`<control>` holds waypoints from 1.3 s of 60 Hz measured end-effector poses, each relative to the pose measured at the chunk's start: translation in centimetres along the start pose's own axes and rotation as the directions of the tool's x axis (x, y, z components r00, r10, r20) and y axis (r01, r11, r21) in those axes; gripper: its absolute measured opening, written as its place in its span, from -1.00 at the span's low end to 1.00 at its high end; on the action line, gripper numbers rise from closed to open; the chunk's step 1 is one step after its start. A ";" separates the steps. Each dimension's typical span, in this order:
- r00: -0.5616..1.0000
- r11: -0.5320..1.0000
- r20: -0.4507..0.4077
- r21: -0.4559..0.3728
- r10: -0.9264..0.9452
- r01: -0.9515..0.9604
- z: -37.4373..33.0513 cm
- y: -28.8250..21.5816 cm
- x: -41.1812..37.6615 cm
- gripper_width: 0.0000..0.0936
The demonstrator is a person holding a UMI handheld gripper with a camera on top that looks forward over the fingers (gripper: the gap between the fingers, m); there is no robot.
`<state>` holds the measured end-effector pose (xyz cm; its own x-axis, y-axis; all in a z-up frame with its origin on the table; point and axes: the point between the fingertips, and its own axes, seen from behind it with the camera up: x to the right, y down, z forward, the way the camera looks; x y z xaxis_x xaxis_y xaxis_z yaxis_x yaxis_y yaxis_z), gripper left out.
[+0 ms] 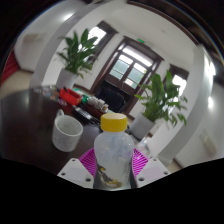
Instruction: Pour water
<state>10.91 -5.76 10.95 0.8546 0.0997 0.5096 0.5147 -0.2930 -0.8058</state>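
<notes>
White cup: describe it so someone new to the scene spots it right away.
Start at the dark table in front of the windows and potted plants. The gripper holds a clear bottle with a yellow cap between its fingers; the white cup stands on the table just beyond and to the left of it. It is the only plain white, open-topped container nearby, upright and apart from the bottle.

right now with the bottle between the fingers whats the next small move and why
Probably carry the bottle a little left and forward toward the cup, then tilt. The gripper looks shut on the bottle, pads against its sides, and the white cup stands open and upright on the table, just beyond the left finger. The yellow cap is still on, so it would need to come off before any water pours.
</notes>
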 end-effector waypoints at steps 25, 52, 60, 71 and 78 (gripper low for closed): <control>0.549 0.556 -0.129 -0.019 -0.826 0.831 6.7 -5.1 0.8 -0.10; 0.091 0.109 -0.245 -0.059 -0.965 0.992 9.0 -6.9 -2.6 -0.10; 0.195 0.210 -0.240 -0.037 -0.951 0.977 8.8 -6.9 -2.1 -0.09; 0.694 0.694 -0.096 0.043 -0.714 0.719 7.9 -5.6 0.1 -0.10; 0.955 0.958 0.073 0.054 -0.287 0.283 7.1 -4.5 -0.6 -0.07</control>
<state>8.58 2.27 12.09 0.6738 0.2486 0.6958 0.7387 -0.2011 -0.6434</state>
